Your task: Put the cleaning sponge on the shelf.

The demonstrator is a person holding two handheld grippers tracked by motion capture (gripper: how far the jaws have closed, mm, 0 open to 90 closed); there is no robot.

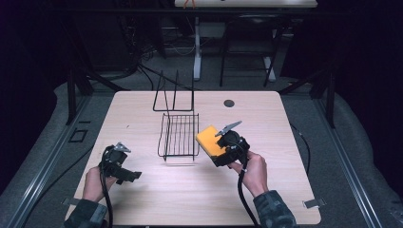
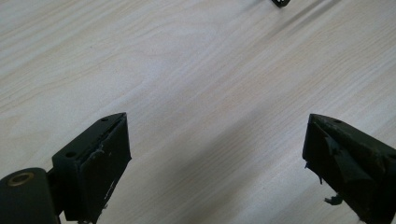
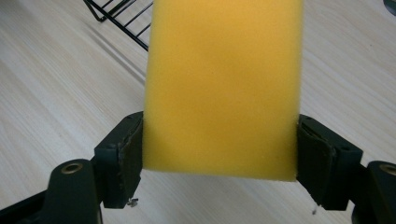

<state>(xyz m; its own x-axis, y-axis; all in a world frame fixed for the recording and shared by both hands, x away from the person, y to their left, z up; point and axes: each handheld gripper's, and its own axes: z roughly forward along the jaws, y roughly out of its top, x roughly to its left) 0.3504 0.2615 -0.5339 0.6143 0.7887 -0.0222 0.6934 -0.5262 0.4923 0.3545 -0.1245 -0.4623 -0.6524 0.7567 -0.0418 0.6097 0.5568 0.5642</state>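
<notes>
A yellow sponge (image 1: 209,139) is clamped by its two long sides in my right gripper (image 1: 219,151), held above the table just right of a black wire rack (image 1: 179,134). In the right gripper view the sponge (image 3: 223,84) stretches away between the pads, with a corner of the rack (image 3: 122,16) beyond it at the upper left. My left gripper (image 1: 124,172) rests low near the front left of the table, its jaws wide apart. The left gripper view has only bare wood between its fingers (image 2: 95,163).
The wooden table (image 1: 142,199) has a small dark round hole (image 1: 229,103) at the back right. The rack's tall upright wire loops (image 1: 174,92) rise at its far end. Cables trail from both grippers over the front edge.
</notes>
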